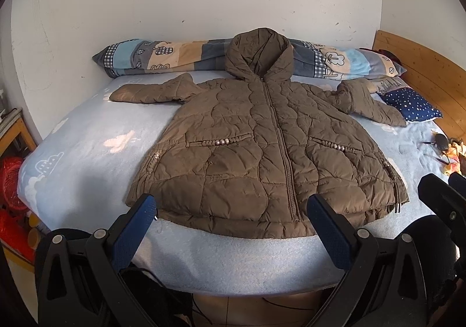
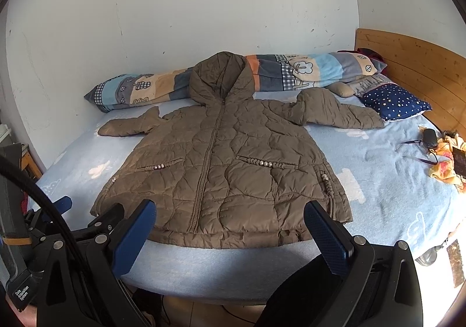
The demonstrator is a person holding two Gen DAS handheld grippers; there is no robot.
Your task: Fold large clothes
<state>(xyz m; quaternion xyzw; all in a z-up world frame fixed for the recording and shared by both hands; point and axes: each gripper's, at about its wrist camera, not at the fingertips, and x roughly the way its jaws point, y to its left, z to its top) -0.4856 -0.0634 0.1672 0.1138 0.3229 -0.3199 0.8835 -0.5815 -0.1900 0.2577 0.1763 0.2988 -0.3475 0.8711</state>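
Observation:
A brown quilted hooded jacket [image 1: 256, 149] [image 2: 224, 169] lies flat and zipped, front up, on the light blue bed sheet [image 1: 87, 152] [image 2: 393, 195]. Both sleeves spread sideways and its hood rests against a rolled blanket. My left gripper [image 1: 230, 207] is open, held just before the hem near the bed's front edge, with nothing between its blue pads. My right gripper [image 2: 230, 213] is open as well, level with the hem and holding nothing. The left gripper [image 2: 62, 204] shows at the lower left of the right wrist view, and the right gripper [image 1: 442, 193] at the right edge of the left wrist view.
A rolled patchwork blanket [image 1: 163, 57] [image 2: 305, 70] lies along the wall. A star-print navy pillow [image 1: 413, 105] [image 2: 396, 101] sits by the wooden headboard [image 1: 422, 70] [image 2: 413, 64]. A yellow cloth and a dark small object with a cord [image 2: 431, 137] lie at the right. Red items [image 1: 11, 181] stand left of the bed.

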